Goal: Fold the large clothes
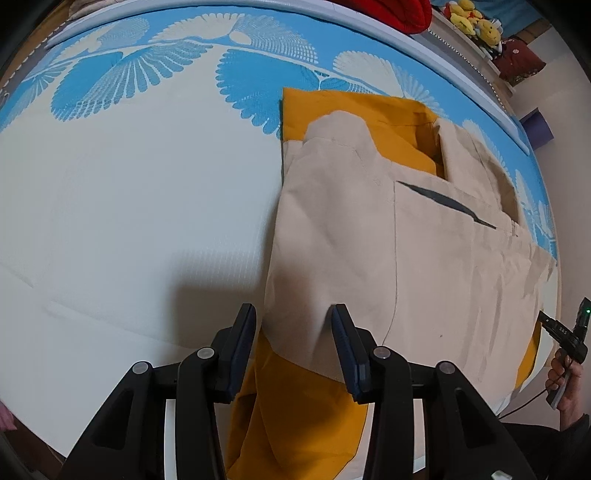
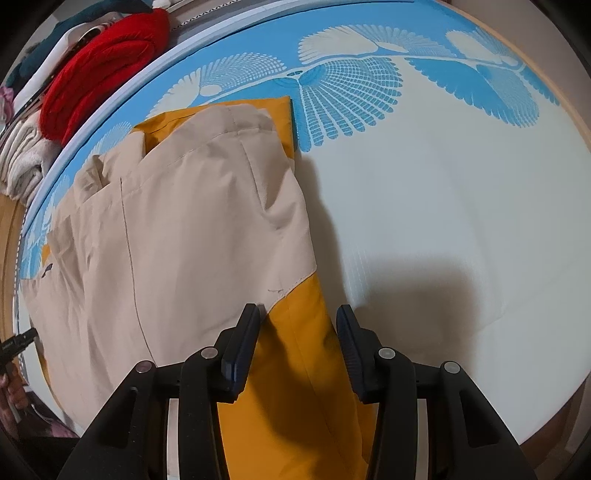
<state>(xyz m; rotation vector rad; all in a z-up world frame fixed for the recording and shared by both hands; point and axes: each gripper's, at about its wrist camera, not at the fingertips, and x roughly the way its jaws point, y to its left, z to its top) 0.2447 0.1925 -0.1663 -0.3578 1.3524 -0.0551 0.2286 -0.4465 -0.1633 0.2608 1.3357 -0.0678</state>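
Note:
A large beige and mustard-yellow jacket (image 1: 369, 240) lies partly folded on the white bed sheet (image 1: 129, 221). It also shows in the right wrist view (image 2: 192, 229). My left gripper (image 1: 293, 325) is open, its jaws apart over the jacket's near left edge where beige meets a yellow panel (image 1: 295, 406). My right gripper (image 2: 298, 325) is open, straddling the yellow sleeve or panel (image 2: 295, 369) at the jacket's near right edge. Neither gripper visibly pinches cloth. The other gripper and the hand holding it show at the far right of the left view (image 1: 569, 339).
The sheet has a blue feather pattern (image 2: 351, 96) along its far side. A red garment (image 2: 99, 70) and pale folded clothes (image 2: 22, 162) lie beyond the bed edge. Yellow plush toys (image 1: 472, 18) sit on a shelf. White sheet (image 2: 443, 203) extends right of the jacket.

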